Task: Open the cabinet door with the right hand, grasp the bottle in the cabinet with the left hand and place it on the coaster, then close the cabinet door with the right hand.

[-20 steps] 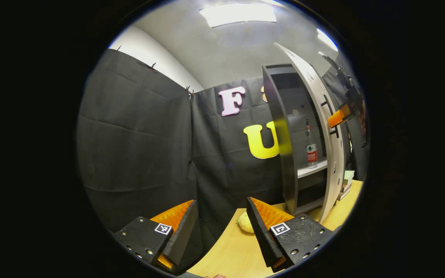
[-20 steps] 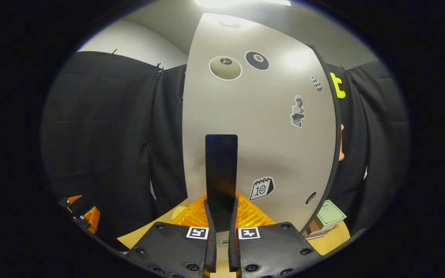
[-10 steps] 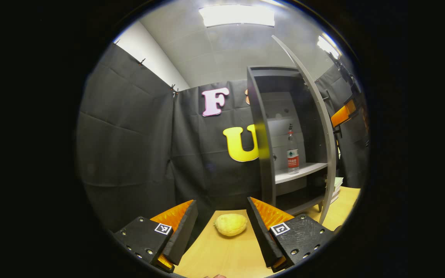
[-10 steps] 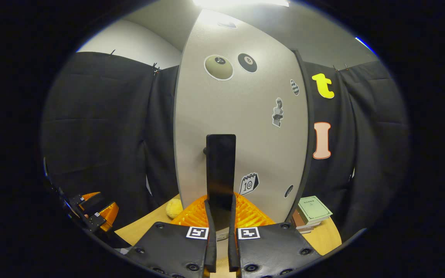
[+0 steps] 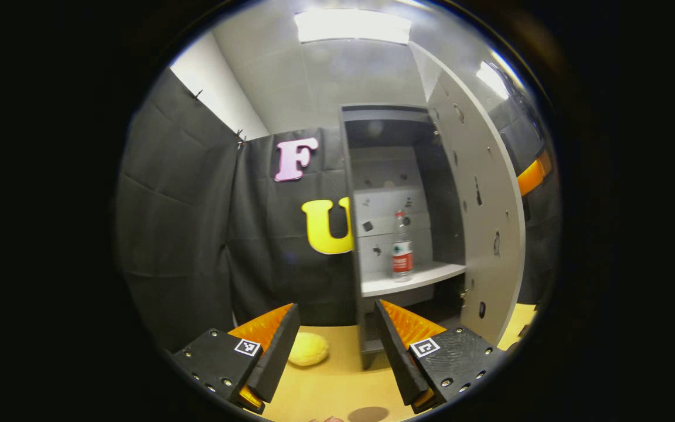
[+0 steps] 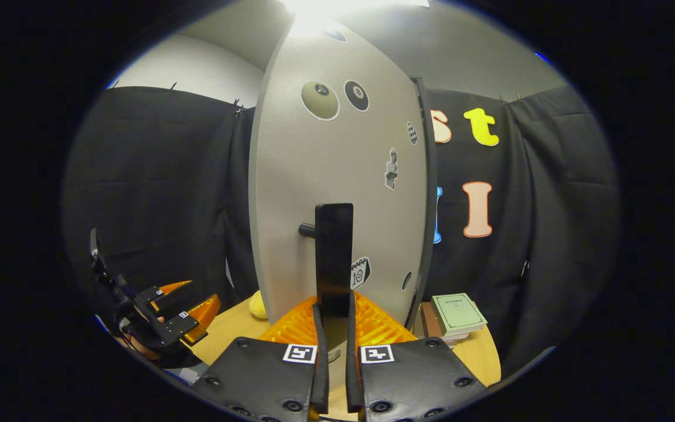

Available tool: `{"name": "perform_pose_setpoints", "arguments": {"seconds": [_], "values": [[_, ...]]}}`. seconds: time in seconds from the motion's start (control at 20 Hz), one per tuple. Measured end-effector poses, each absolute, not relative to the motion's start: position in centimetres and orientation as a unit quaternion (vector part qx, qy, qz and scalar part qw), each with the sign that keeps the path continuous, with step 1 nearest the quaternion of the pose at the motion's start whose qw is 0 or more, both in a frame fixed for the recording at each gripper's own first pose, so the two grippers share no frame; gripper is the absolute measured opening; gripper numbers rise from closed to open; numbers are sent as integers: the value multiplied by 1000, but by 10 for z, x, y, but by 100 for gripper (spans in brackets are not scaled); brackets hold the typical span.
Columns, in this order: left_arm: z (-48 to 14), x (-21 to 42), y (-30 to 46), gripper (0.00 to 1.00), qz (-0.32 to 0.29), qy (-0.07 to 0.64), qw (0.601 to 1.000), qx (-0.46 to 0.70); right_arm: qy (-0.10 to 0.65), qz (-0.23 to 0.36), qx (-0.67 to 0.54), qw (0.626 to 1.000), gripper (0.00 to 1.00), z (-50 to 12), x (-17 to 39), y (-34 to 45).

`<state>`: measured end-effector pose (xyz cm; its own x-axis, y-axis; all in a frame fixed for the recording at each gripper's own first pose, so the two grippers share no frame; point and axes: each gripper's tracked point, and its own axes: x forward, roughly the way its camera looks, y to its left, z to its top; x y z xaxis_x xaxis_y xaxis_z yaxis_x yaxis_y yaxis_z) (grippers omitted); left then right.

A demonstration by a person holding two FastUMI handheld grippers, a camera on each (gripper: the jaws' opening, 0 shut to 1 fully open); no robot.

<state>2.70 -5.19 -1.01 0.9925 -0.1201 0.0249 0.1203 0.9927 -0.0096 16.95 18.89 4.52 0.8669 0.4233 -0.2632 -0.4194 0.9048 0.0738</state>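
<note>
The grey cabinet (image 5: 354,246) stands open, its sticker-covered door (image 6: 337,176) swung out to the right (image 5: 484,205). A clear bottle (image 5: 402,246) with a red label stands upright on the white shelf (image 5: 413,278) inside. In the right gripper view, my right gripper (image 6: 333,328) is shut on the door's black vertical handle (image 6: 333,258). My left gripper (image 5: 337,351) is open and empty, low over the wooden table and well short of the bottle; the right gripper view shows it at lower left (image 6: 167,316). A dark round patch (image 5: 368,414) lies on the table at the bottom edge.
A yellow lemon-like object (image 5: 308,350) lies on the wooden table (image 5: 343,381) left of the cabinet's foot, and peeks out beside the door (image 6: 255,305). A stack of books (image 6: 457,313) sits on the table right of the door. Black cloth walls close in all around.
The door has swung wider open with my right gripper on its handle. The left gripper's view has turned toward the cabinet's inside, so the bottle now sits nearer the middle.
</note>
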Motion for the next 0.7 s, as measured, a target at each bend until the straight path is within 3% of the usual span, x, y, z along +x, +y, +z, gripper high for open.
{"name": "perform_pose_setpoints", "arguments": {"seconds": [0.7], "values": [[15, 3, -177, 74, -67, -5, 998, 10, 102, 211, 23, 972, 11, 47, 183, 157]]}}
